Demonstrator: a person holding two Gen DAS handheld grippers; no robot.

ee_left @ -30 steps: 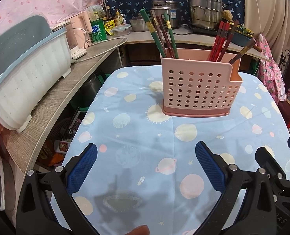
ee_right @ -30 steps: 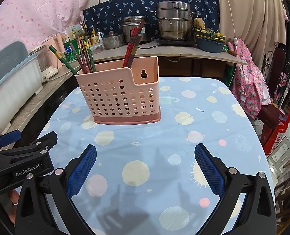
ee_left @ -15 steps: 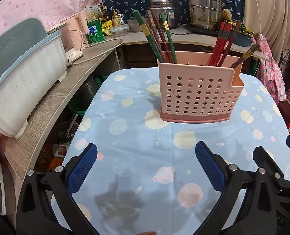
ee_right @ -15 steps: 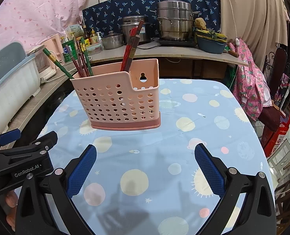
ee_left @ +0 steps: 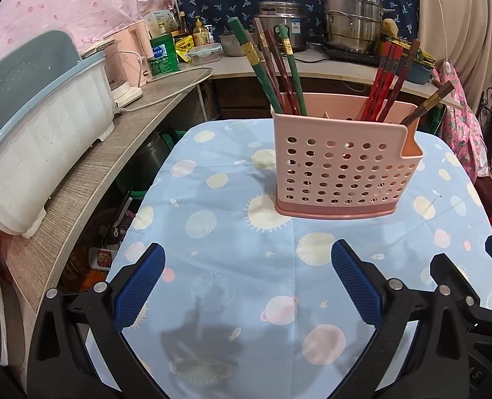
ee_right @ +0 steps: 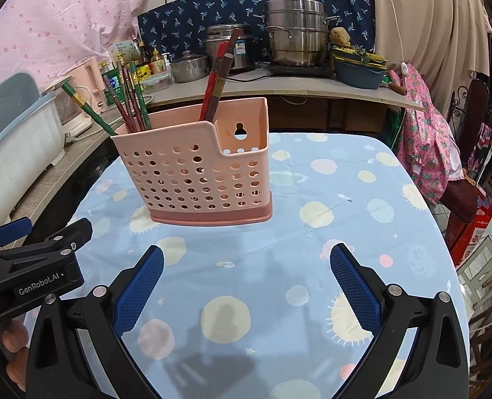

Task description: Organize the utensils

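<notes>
— Although the table looks much the same, what has changed since a second ago?

— Mainly the nearness. Seen from the left wrist, the pink utensil holder (ee_left: 342,169) now sits larger and lower in view than it did, so the left gripper (ee_left: 247,286) has come closer to it. Its blue pads (ee_left: 139,286) are spread wide apart with nothing between them, just as before.

— And left to right, what stands in the holder?

— At the left end, green chopsticks (ee_left: 292,69) lean with dark red twisted ones beside them. Toward the right, a bundle of red chopsticks (ee_left: 383,79) leans outward, and a dark brown one (ee_left: 427,106) pokes out over the lowered right corner.

— Where is the holder itself?

— Upright on the blue planet-print tablecloth (ee_left: 232,232), toward the far middle of the table, apart from both tools.

— The right side?

— The right gripper (ee_right: 246,286) has likewise drawn nearer; the holder fills more of its view, left of centre. Its fingers stand wide open over the cloth, empty. The other tool's black body, marked GenRobot.AI, shows at the left edge, with fingertips of a hand (ee_right: 13,342) under it.
</notes>
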